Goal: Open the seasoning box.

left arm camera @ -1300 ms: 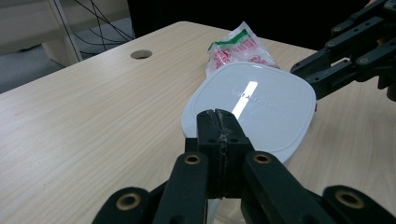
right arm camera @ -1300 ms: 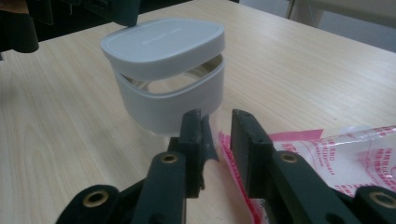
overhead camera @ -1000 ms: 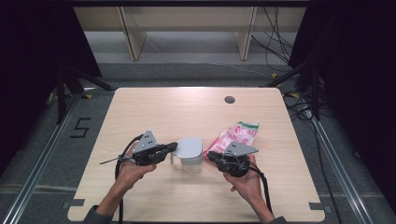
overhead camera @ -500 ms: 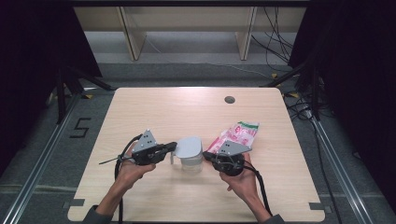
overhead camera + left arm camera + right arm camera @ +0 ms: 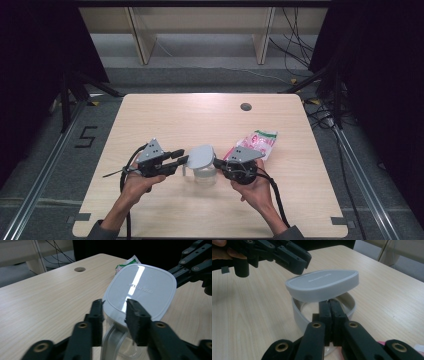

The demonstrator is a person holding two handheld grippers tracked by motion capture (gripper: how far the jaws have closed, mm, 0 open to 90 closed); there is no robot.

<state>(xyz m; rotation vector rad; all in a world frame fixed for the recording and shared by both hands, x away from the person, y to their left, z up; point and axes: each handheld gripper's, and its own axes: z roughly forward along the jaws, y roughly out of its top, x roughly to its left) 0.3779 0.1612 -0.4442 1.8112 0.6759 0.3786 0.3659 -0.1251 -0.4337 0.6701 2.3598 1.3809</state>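
Now both hands level, L gripper [image 5: 181, 159], R gripper [image 5: 218, 163], flanking lid [image 5: 201, 156]

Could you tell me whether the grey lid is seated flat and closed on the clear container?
No: in the right gripper view the grey lid is tilted, lifted off the rim of the clear container with a gap beneath it.

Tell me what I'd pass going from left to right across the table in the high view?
Left gripper → grey-lidded clear container → right gripper → pink and green packet.
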